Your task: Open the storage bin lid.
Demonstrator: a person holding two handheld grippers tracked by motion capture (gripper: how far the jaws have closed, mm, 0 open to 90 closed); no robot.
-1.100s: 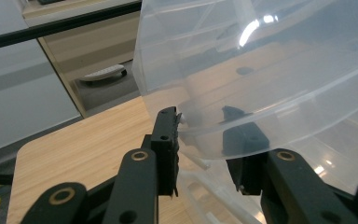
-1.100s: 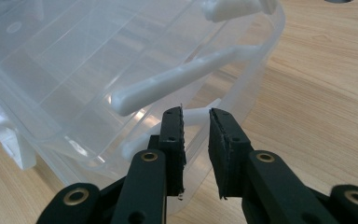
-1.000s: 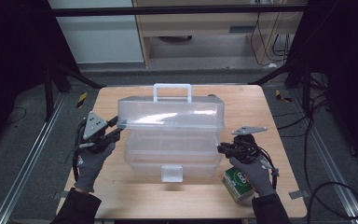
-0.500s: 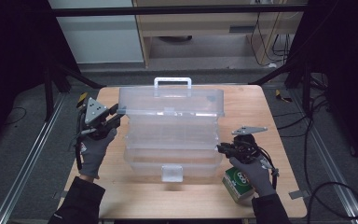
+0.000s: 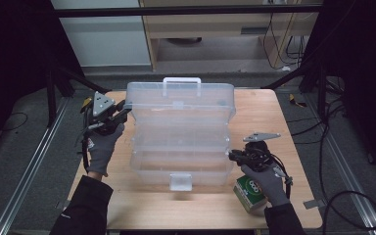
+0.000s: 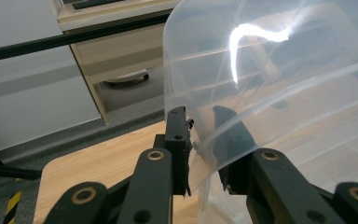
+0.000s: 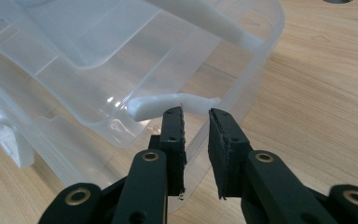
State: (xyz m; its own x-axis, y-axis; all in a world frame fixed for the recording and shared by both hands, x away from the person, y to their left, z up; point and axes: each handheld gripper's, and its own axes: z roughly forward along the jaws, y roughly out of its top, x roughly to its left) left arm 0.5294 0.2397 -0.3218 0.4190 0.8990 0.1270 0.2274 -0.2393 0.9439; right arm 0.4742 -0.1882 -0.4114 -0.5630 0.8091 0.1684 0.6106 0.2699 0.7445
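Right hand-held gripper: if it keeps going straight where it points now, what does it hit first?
Most likely the clear storage box. The right hand-held gripper straddles the lower tray's corner wall, and just past the tips lies a white hinge arm. Depth is hard to judge, but that arm looks first in line.

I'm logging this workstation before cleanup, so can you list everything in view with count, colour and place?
storage box: 1, clear plastic with white handle and latch, table centre, lid raised
small carton: 1, green and white, near right table corner
table: 1, light wood, centre
left hand-held gripper: 1, black, jaws either side of the lid's left edge and just been closing
right hand-held gripper: 1, black, jaws astride the box's right wall
gloved hands: 2, grey, beside the box
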